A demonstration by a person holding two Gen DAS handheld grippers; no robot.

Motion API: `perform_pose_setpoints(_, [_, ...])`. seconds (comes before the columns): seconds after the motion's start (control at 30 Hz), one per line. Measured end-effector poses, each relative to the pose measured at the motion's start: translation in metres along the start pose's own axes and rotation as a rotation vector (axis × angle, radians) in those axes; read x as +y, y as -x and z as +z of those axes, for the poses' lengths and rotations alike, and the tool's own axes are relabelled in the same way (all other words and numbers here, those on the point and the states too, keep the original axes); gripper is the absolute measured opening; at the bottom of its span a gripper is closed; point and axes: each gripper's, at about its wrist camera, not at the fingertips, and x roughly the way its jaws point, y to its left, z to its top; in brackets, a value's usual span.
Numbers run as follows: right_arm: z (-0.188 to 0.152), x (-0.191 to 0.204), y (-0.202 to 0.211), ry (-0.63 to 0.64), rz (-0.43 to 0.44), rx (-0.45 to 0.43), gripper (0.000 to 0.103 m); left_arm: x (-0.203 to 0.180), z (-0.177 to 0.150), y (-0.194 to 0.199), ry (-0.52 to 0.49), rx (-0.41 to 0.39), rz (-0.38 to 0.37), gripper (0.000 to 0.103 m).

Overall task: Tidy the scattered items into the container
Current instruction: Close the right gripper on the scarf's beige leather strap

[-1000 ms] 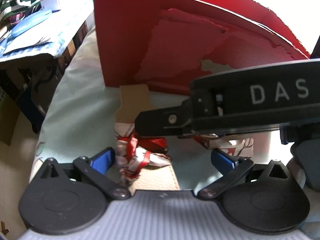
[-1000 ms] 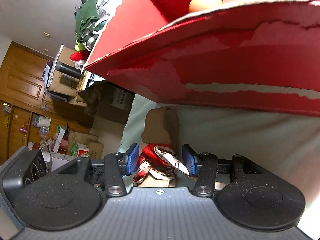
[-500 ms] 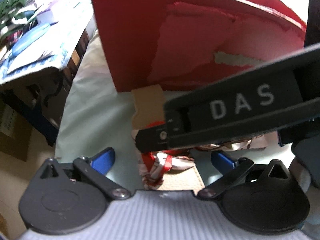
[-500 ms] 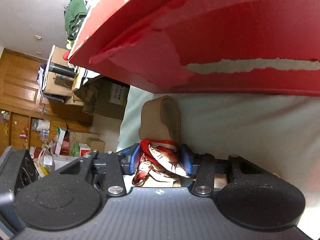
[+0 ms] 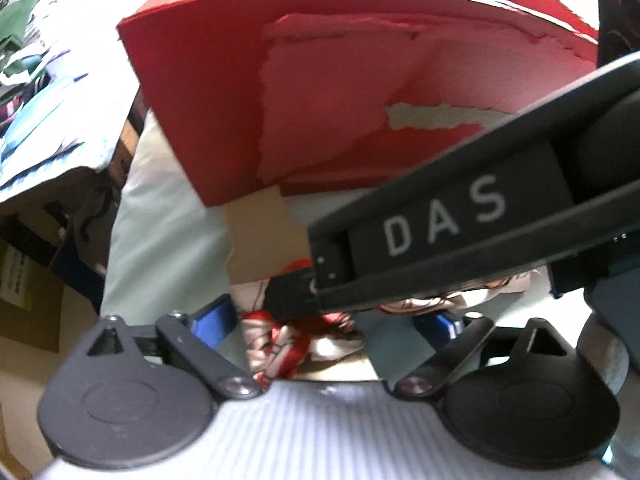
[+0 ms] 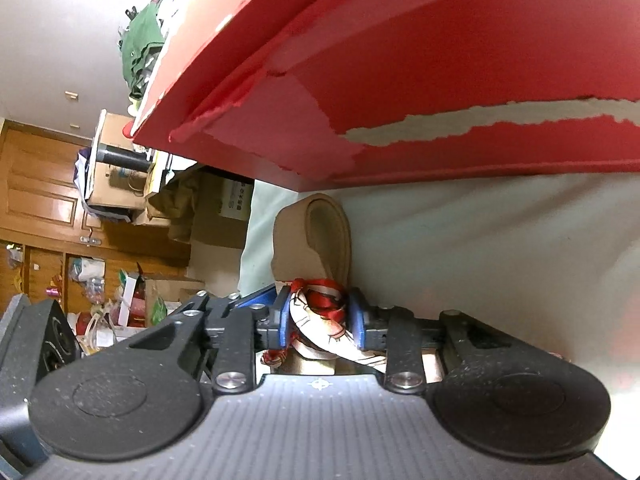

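Scarf (image 6: pixel 320 320), red and white and bunched up, sits pinched between the blue pads of the right tool (image 6: pixel 319 317), over a tan cardboard piece (image 6: pixel 316 236) on the pale green table (image 6: pixel 480 240). The pick-up looks done; the next move calls for lifting it above the rim of the red box (image 6: pixel 420 80) just ahead and letting go inside. The left tool (image 5: pixel 328 322) hangs with jaws spread wide, holding nothing, right beside the same cloth.
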Motion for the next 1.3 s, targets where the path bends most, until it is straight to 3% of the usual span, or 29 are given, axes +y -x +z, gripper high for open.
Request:
perform_pose_setpoints(0.37, [-0.006,-0.008,0.018,-0.026,-0.033,-0.041,0.030,-0.009,0.002,0.001,-0.018,-0.021,-0.110,0.088])
perform_pose_setpoints(0.6, [-0.012,-0.019,0.027,-0.073,-0.041,-0.075,0.030,-0.027,0.006,-0.002,-0.068,-0.008,-0.133,0.088])
perform_pose_setpoints(0.83, [-0.016,-0.026,0.032,-0.100,-0.037,-0.096,0.031,-0.042,0.008,-0.008,-0.101,0.007,-0.125,0.095])
perform_pose_setpoints(1.3, [-0.019,-0.031,0.034,-0.130,-0.015,-0.107,0.031,-0.050,0.009,-0.013,-0.109,0.018,-0.085,0.097])
